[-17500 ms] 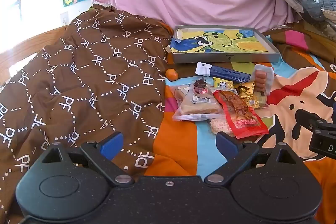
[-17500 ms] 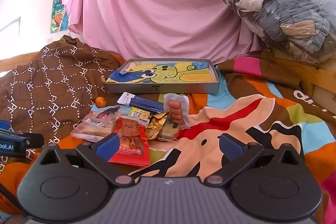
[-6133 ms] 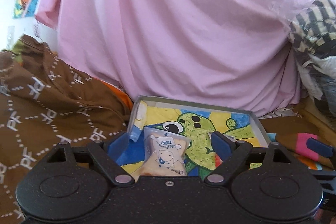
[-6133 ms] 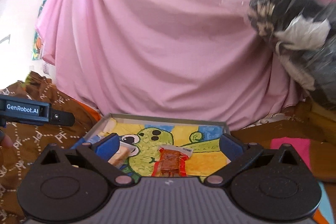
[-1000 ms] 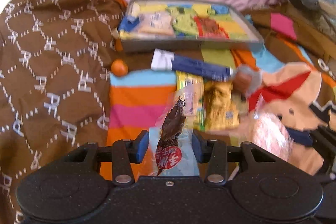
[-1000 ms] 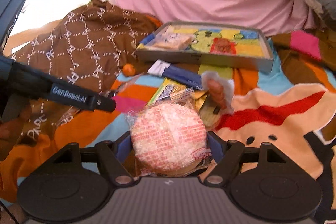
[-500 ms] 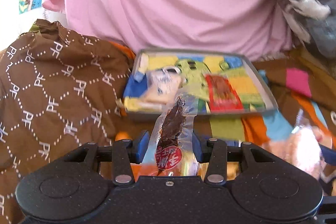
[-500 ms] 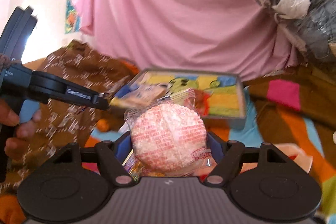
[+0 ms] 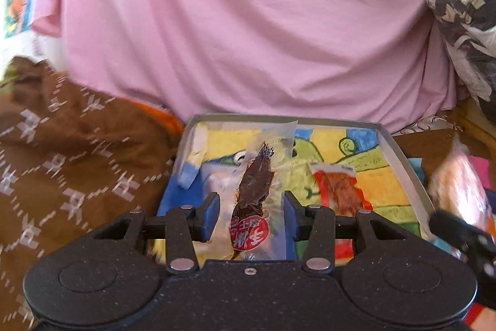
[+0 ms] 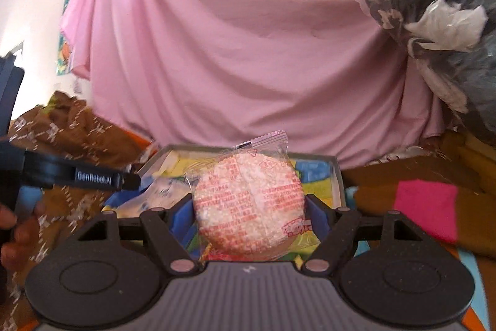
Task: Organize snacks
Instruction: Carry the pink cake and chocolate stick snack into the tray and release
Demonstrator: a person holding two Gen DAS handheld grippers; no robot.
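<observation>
Pink fabric is draping across the whole background in both views, with a brown patterned blanket bunching at the left and a plastic-wrapped bundle of clothes sitting at the upper right.

We are holding two grippers over a shallow grey tray whose floor shows a bright cartoon drawing.

Our left gripper is pinching a clear packet of dark dried meat. The packet is standing upright between the two blue fingers, which are closing narrowly on its lower half, near a red round label. Its top edge is rising well past the fingertips, over the middle of the tray.

Our right gripper is gripping a round pink-and-white rice cake in a clear wrapper. The fingers are spreading fairly wide, pressing the cake's left and right edges, and the cake is filling the gap between them. It is hovering in front of the tray.

Lying inside the tray are a red packet toward the right and a pale packet toward the left, partly hidden behind the held meat packet.

At the left edge of the right wrist view, a hand is holding the other gripper's handle.
</observation>
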